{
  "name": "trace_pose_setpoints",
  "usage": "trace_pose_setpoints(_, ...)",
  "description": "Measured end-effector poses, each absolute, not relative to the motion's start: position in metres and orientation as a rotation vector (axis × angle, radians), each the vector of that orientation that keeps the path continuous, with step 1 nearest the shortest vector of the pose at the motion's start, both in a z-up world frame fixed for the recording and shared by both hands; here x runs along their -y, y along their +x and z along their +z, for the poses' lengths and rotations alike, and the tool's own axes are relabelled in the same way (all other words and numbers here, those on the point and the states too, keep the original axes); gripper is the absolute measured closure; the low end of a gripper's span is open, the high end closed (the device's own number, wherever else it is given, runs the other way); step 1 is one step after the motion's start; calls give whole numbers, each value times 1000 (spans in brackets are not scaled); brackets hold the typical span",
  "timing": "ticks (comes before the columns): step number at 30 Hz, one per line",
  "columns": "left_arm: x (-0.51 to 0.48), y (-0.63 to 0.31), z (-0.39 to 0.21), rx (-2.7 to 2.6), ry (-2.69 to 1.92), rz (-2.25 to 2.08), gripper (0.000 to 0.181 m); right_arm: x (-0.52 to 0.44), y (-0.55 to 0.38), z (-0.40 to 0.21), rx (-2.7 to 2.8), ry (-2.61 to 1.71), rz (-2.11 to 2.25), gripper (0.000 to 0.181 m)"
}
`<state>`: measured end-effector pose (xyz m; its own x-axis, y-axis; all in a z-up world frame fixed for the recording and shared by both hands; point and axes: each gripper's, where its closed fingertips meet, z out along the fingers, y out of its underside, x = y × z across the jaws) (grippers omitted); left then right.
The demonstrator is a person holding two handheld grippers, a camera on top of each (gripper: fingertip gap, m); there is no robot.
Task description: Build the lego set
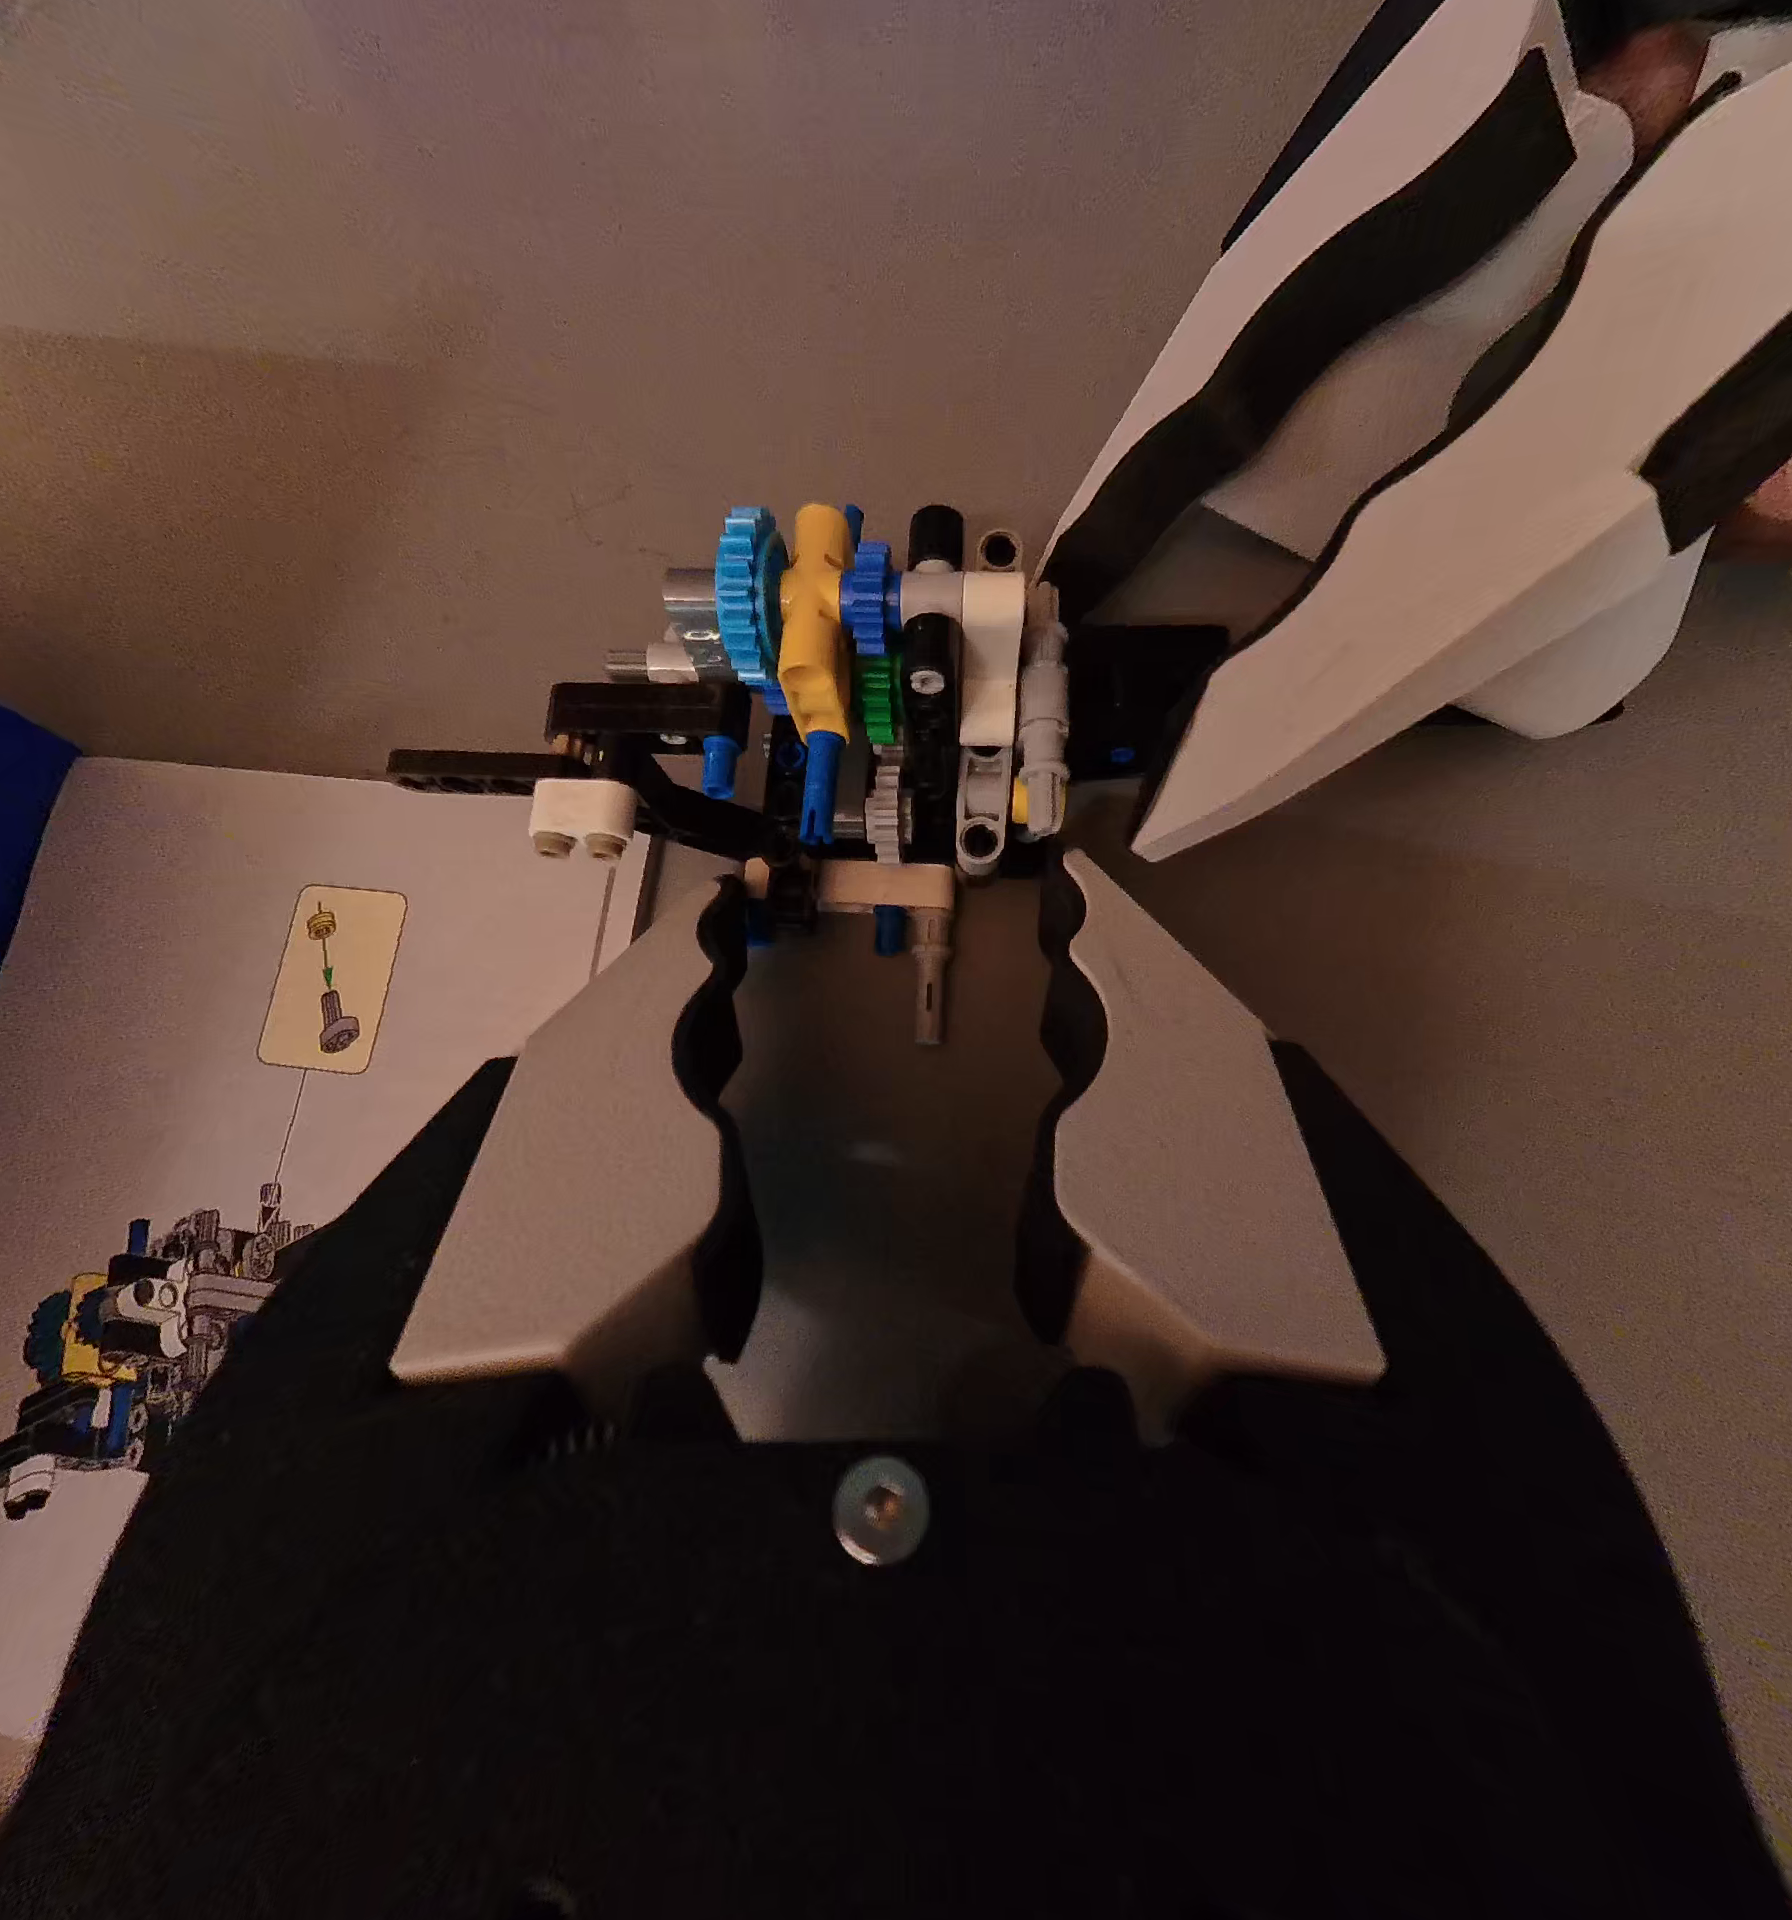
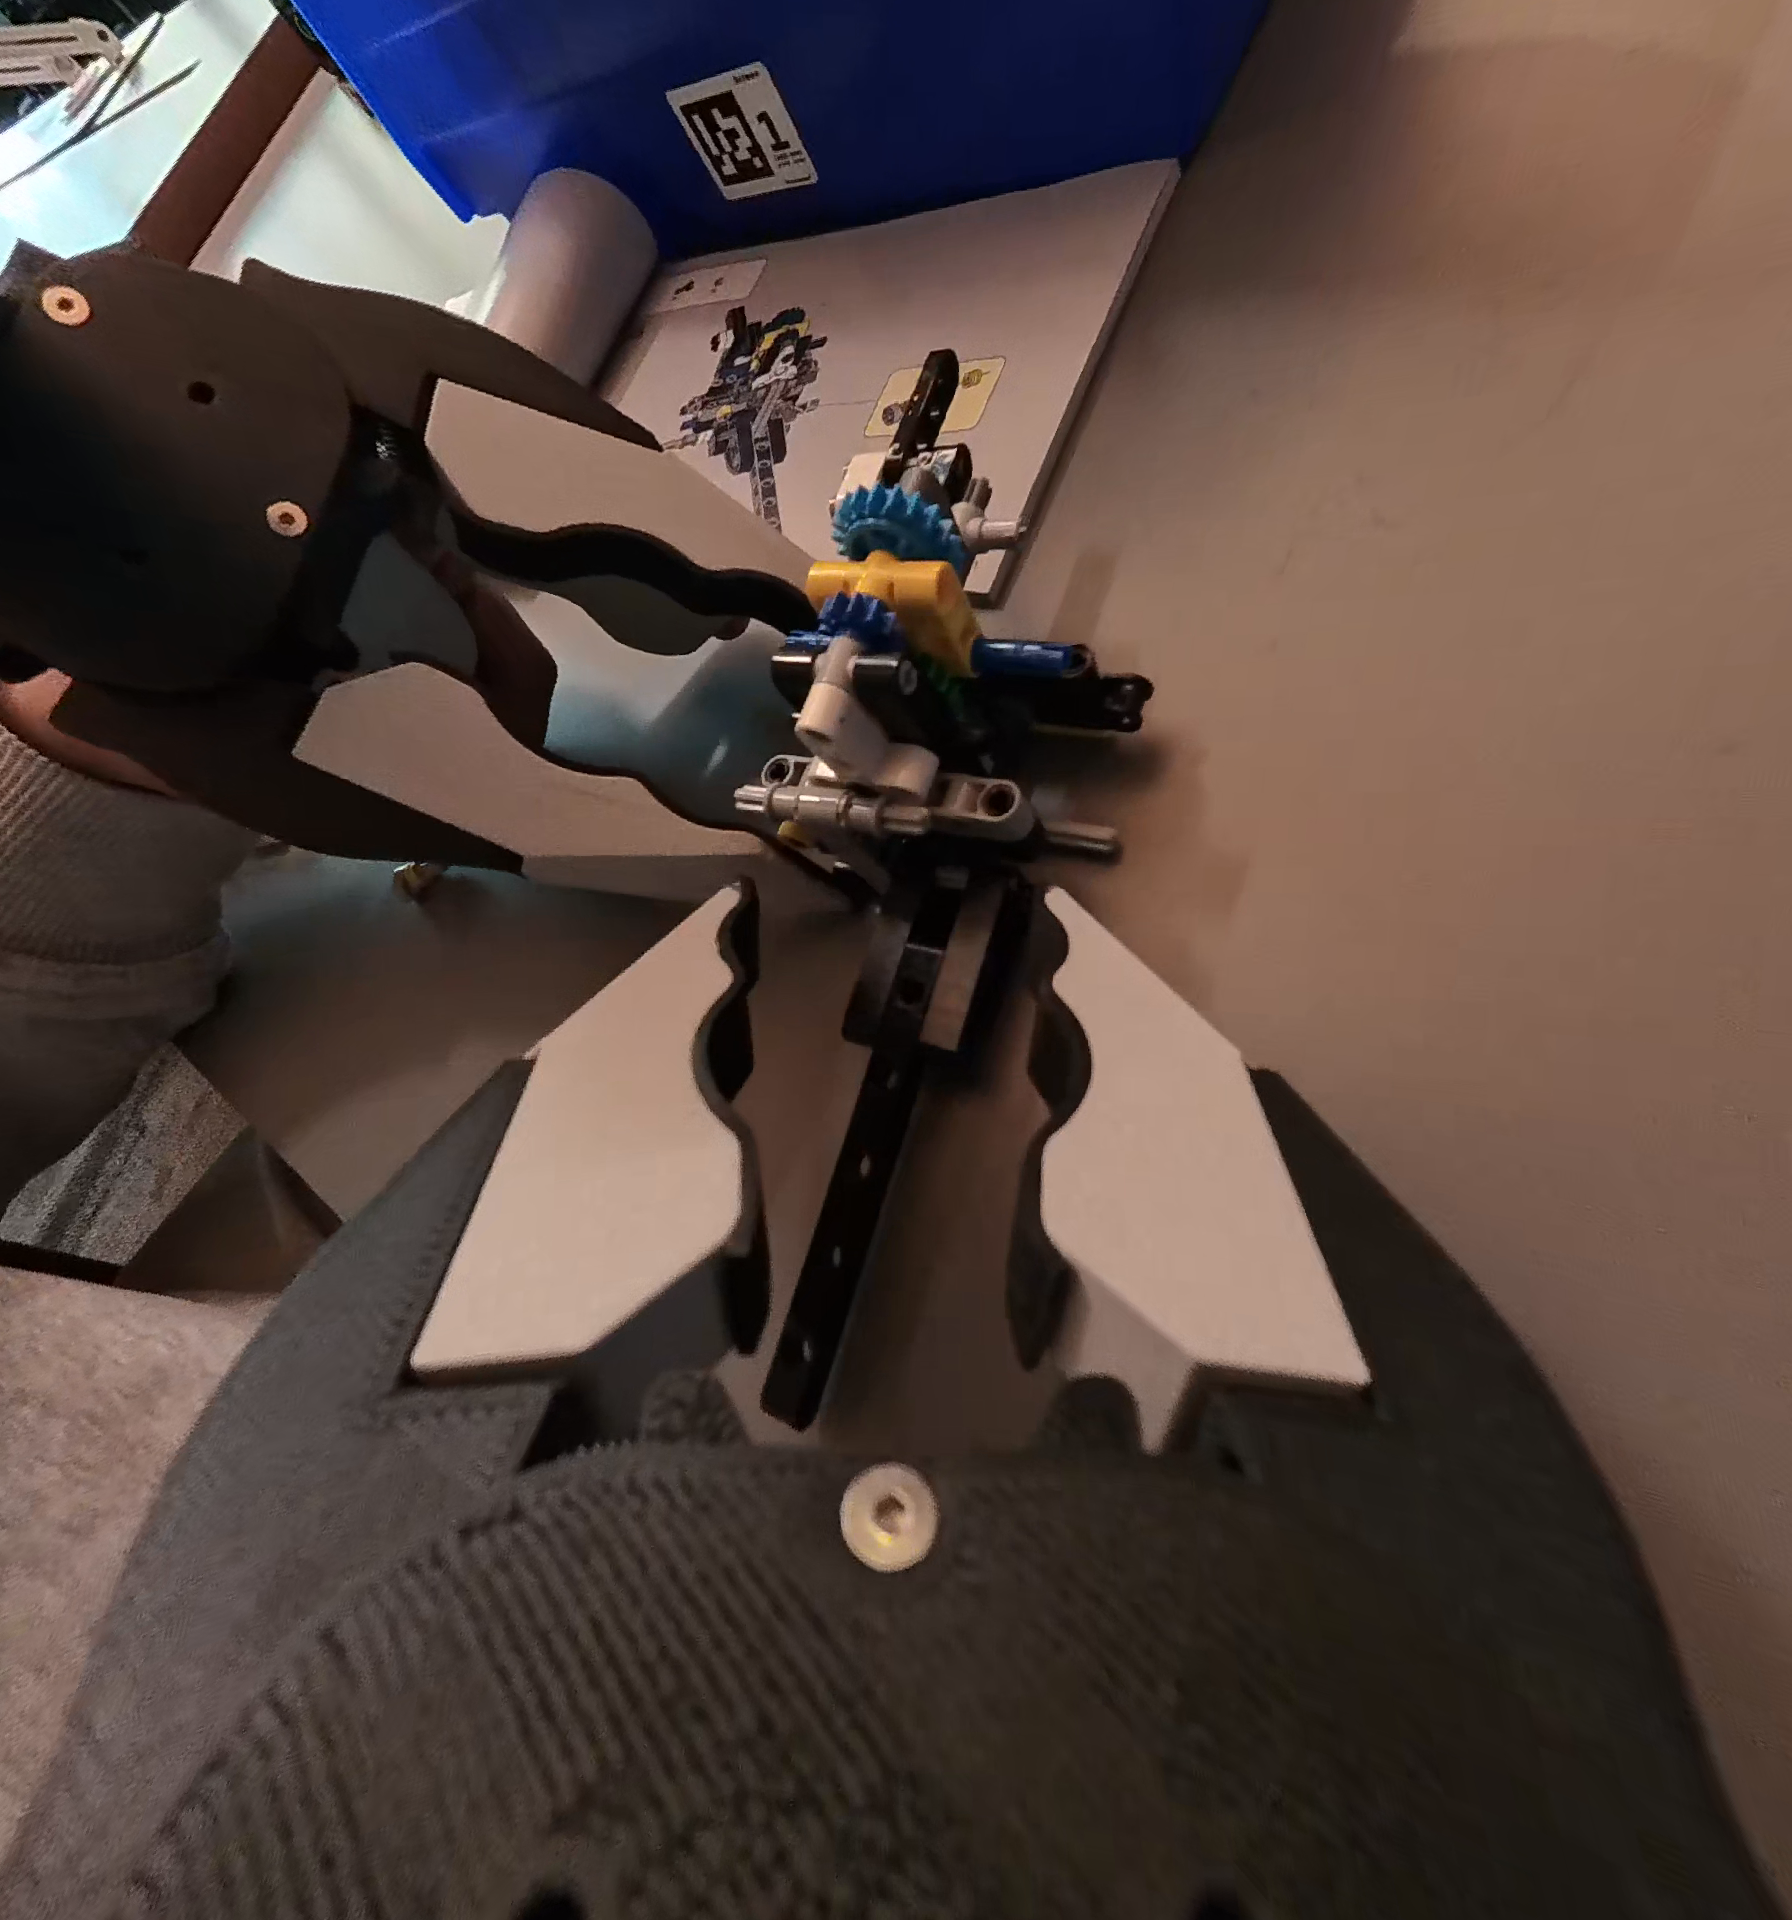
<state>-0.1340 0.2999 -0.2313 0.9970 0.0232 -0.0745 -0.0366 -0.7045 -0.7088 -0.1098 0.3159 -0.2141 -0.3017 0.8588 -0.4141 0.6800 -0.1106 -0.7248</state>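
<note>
Plastic and light, the half-built lego model (image 1: 871, 707) sits on the desk (image 1: 352, 436) just ahead of the spread left claw (image 1: 897, 894), its stiff black beam (image 2: 861, 1174) lying between the right claw (image 2: 897, 914)'s spread fingers, likely the firmest handhold beside fragile gears.

I can't tell whether my right gripper (image 2: 897, 935) actually touches the black beam (image 2: 850, 1195) lying between its fingers. My left gripper (image 1: 892, 904) hides part of the instruction booklet (image 1: 196, 1039), whose left side runs off the frame. The blue bin (image 2: 975, 94) is cut off at the top edge.
</note>
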Motion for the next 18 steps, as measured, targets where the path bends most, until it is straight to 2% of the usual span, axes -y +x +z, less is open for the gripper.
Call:
trace_pose_setpoints(1,-300,-134,-231,-9,-2350,100,123,-316,-110,-214,1953,-1732,1378,131)
trace_pose_setpoints(18,-301,-134,-231,-13,-2349,134,123,-324,-114,-220,1917,-1764,1277,152)
